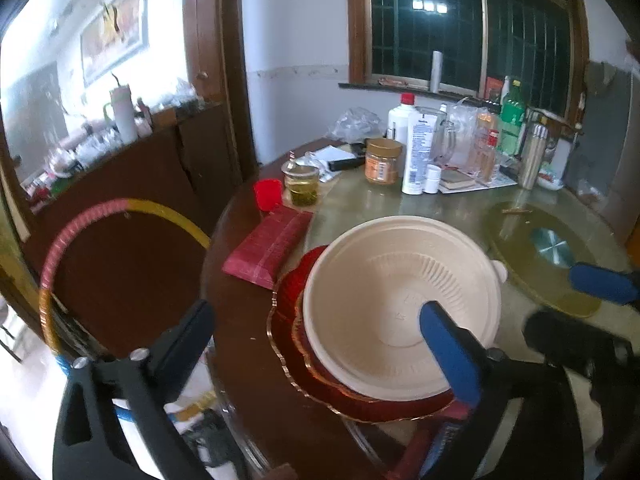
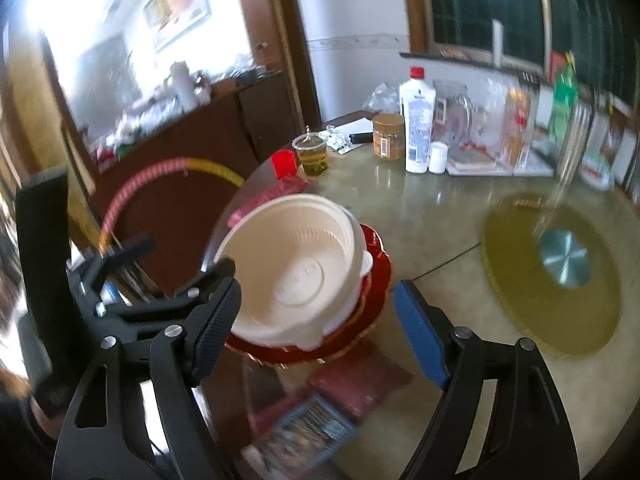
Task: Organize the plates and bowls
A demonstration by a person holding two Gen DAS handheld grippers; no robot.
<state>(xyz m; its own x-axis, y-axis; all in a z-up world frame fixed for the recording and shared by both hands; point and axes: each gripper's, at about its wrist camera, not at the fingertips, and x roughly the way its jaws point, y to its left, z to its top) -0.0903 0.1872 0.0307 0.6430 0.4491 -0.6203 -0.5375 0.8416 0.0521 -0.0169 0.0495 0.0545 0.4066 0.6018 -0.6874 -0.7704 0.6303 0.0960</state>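
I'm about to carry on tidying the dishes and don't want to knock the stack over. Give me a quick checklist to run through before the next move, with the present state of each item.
1. Left hand-held gripper open and empty: ok.
2. Right hand-held gripper open and empty: ok.
3. Cream bowl rests on the red plates: ok.
4. Bowl centred and level on the plates: not ok; it looks offset and tilted.
5. Plates fully on the table: cannot tell; they lie close to its edge.
6. Space beside the stack: not ok; a red packet lies right next to it.
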